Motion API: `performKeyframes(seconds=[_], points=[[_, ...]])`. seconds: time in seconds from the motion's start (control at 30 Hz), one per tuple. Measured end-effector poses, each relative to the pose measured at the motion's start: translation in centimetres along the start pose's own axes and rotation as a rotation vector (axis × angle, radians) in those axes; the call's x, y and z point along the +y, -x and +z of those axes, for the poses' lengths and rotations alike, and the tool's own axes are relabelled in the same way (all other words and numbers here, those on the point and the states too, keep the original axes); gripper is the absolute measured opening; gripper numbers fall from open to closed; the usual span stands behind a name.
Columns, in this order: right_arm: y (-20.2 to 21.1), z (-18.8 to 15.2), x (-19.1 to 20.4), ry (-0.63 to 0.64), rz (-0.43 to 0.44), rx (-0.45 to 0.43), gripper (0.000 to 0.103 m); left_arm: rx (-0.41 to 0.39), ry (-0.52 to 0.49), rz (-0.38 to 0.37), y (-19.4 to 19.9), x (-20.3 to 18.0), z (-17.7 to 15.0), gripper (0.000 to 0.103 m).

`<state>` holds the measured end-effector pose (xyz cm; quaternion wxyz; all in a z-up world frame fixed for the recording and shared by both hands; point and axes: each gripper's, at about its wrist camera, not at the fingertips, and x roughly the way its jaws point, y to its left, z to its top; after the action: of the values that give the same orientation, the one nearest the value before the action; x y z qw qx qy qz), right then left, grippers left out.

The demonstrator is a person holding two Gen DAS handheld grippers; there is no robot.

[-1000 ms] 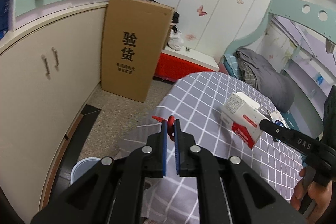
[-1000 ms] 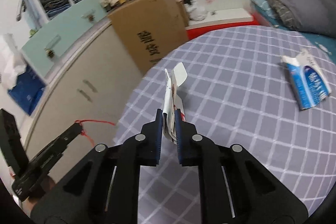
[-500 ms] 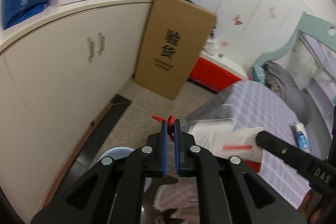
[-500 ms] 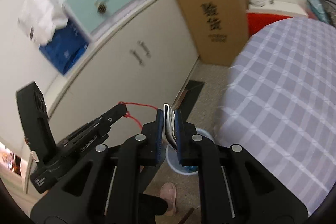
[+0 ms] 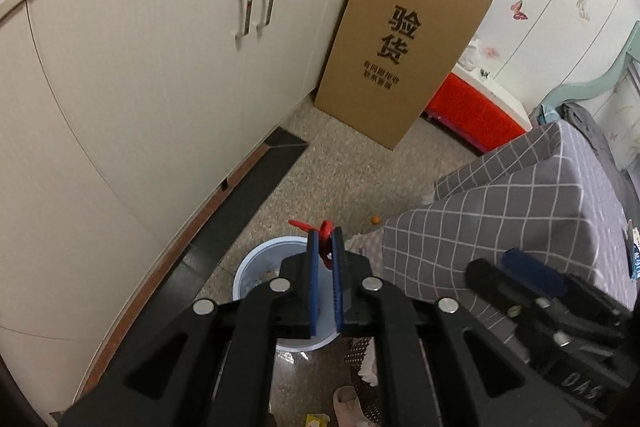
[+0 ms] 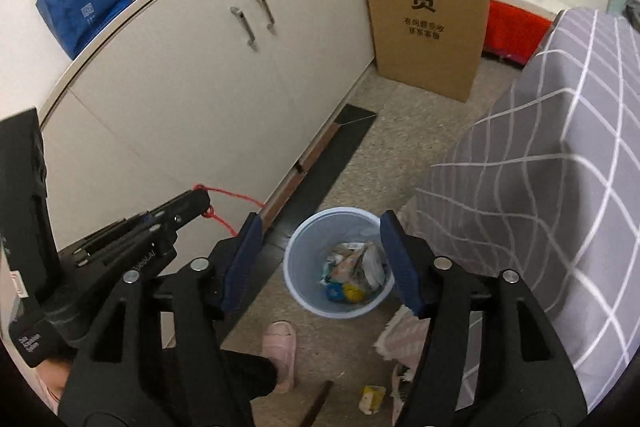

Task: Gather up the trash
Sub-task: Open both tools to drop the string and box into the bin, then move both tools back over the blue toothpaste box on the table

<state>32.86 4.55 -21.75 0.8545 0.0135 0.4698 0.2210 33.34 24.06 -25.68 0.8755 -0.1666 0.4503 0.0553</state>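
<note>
Speckled floor [image 6: 400, 155] carries a pale blue bin [image 6: 340, 263] holding trash [image 6: 354, 267]; above it the right gripper [image 6: 320, 255] is opening, nothing between its jaws; beside it the left gripper [image 5: 325, 259] stays clenched on red string [image 5: 316, 227].

Both handheld grippers were matte black plastic, each with two angular arms studded with round silver screws and faced with ribbed blue pads [image 6: 400, 263]. The left gripper [image 5: 325, 281] carried white lettering along its body, partly legible; the right gripper [image 6: 320, 267] bore faint pale "DAS" lettering on its side. Below, the person wore dark trousers and a pink slipper [image 6: 280, 351].
</note>
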Motion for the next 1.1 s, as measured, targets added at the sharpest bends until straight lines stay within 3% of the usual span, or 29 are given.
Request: performKeyframes(seconds=[0.17,0.57,0.63,0.7,0.87,1.1], points=[[1.1,0.0,-0.1,0.022,-0.041,-0.046,0.067,0.014,-0.008,-0.007,-0.5,-0.7,-0.1,0.006],[3.4,0.0,-1.1,0.003,-0.05,-0.132,0.071,0.055,-0.004,-0.02,-1.1,-1.9,0.6,0.008],[3.7,0.1,-1.3,-0.004,-0.053,-0.139,0.071,0.064,0.007,-0.019,-1.3,-1.9,0.8,0.021],[4.0,0.1,-1.7,-0.016,-0.046,-0.139,0.071,0.056,0.03,-0.014,-1.2,-1.9,0.8,0.057],[5.4,-0.1,-2.5,-0.029,-0.038,-0.162,0.072,0.048,0.065,-0.033,-0.4,-2.0,0.4,0.061],[9.0,-0.3,-4.2,-0.064,-0.037,-0.232,0.072,-0.013,0.017,-0.059,2.8,-5.0,0.0,0.062]])
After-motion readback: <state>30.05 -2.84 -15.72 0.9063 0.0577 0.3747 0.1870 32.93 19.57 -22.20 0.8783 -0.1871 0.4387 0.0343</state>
